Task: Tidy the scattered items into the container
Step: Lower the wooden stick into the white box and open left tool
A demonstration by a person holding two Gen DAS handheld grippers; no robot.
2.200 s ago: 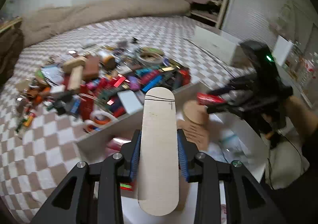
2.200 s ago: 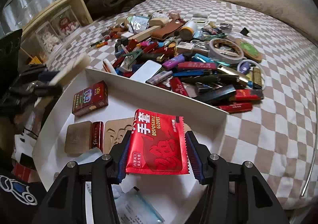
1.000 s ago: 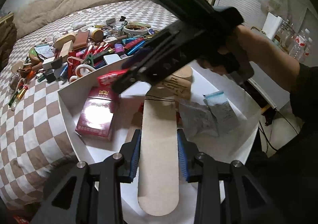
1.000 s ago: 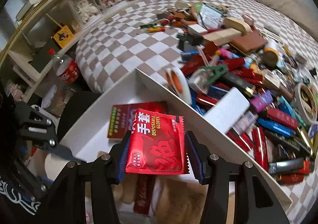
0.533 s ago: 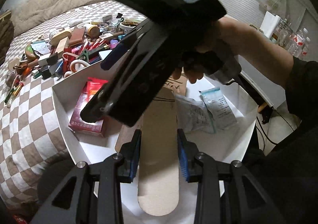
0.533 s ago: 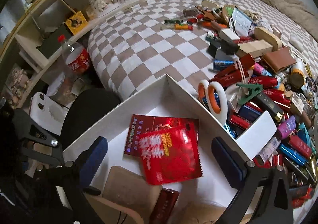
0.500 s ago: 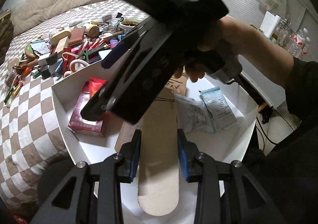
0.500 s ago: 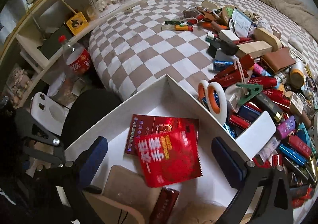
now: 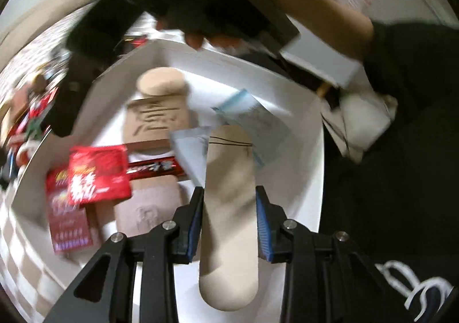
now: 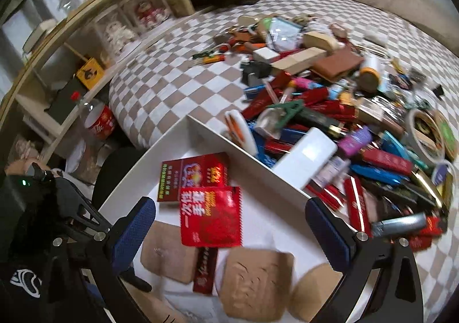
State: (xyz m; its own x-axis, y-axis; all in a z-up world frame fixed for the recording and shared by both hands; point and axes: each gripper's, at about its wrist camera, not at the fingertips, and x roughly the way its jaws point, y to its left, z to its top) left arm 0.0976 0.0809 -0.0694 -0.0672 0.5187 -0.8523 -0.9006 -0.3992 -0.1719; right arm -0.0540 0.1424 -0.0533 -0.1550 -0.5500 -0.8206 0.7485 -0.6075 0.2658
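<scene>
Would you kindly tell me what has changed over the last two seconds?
The right tool opened and dropped the red glove packet into the white box, onto the red carton. The left tool still grips the wooden stick.

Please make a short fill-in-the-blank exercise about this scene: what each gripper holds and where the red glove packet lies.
1. The left gripper is shut on a rounded ____ piece.
2. The right gripper is ____.
3. The red glove packet lies inside the white ____.

Missing words: wooden; open; container
</scene>
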